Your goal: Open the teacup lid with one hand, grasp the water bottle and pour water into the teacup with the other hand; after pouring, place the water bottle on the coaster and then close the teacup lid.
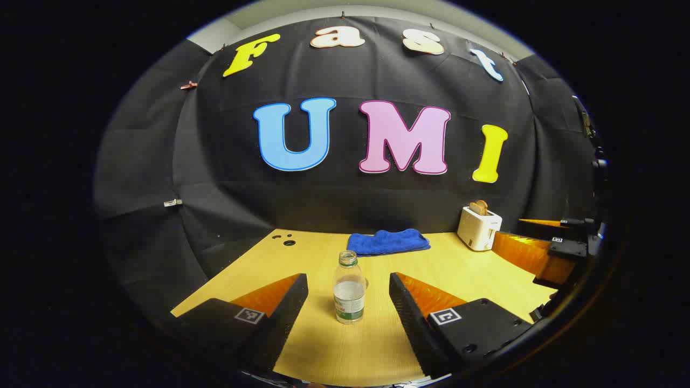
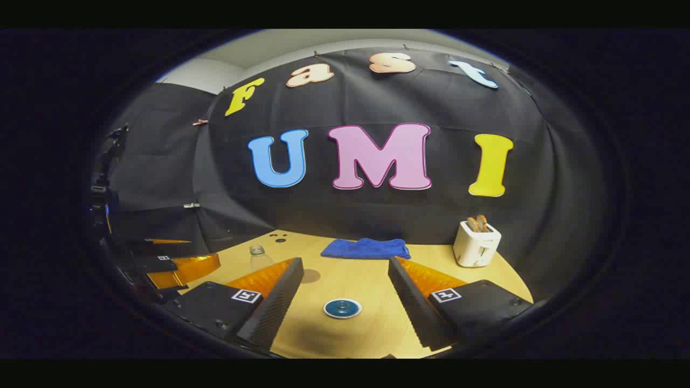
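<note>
Two black fingers of the left gripper (image 1: 349, 293) stand wide apart in the left gripper view, with the clear plastic water bottle (image 1: 349, 288) upright on the yellow wooden table (image 1: 323, 350) between them, untouched. Right gripper (image 2: 345, 285) fingers in the right gripper view are likewise spread, framing a round blue-and-white lid (image 2: 342, 308) lying on the table. Farther back lie a folded blue cloth (image 2: 365, 248) and a white toaster with bread slices (image 2: 476, 242).
</note>
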Demonstrator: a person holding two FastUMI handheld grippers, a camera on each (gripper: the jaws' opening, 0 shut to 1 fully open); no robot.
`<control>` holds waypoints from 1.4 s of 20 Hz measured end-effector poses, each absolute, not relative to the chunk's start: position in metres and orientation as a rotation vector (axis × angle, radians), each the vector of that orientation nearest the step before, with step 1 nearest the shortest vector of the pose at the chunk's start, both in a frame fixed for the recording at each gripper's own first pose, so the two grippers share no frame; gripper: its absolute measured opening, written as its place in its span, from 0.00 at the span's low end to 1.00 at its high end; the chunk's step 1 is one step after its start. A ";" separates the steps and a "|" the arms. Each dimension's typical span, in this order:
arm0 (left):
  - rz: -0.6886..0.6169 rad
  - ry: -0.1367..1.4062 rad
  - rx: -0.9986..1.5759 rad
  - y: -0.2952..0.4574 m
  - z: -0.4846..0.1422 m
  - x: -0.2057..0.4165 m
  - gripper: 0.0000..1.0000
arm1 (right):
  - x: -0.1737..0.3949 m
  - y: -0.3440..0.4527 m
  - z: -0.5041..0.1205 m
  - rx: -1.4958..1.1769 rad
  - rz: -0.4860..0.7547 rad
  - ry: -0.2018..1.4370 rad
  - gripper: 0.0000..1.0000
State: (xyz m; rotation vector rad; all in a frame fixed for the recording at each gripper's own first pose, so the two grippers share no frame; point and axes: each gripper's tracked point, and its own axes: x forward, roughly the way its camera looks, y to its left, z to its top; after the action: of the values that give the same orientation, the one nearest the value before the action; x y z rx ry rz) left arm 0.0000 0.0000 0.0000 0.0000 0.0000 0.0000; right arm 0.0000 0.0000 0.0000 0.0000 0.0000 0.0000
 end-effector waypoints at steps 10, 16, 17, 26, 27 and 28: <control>-0.043 -0.027 0.035 -0.013 0.005 -0.002 0.95 | -0.001 -0.005 -0.015 0.012 0.007 0.033 0.98; -0.083 -0.035 -0.008 -0.023 0.009 0.006 0.95 | 0.009 -0.006 -0.021 0.019 0.014 0.046 0.98; -0.081 -0.039 -0.024 -0.022 0.010 0.008 0.96 | 0.011 -0.005 -0.022 0.018 0.017 0.046 0.96; -0.027 -0.033 -0.034 0.003 -0.011 0.040 0.95 | 0.051 -0.004 -0.075 0.012 0.020 0.107 0.98; -0.023 -0.024 -0.041 0.006 -0.017 0.044 0.95 | 0.058 -0.005 -0.083 0.013 0.017 0.110 0.98; -0.020 -0.010 -0.047 0.008 -0.028 0.047 0.95 | 0.065 -0.006 -0.092 0.017 0.011 0.116 0.98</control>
State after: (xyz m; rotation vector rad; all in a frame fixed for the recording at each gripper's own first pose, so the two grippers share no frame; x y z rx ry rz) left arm 0.0471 0.0075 -0.0284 -0.0470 -0.0102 -0.0197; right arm 0.0652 -0.0061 -0.0917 0.0168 0.1162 0.0112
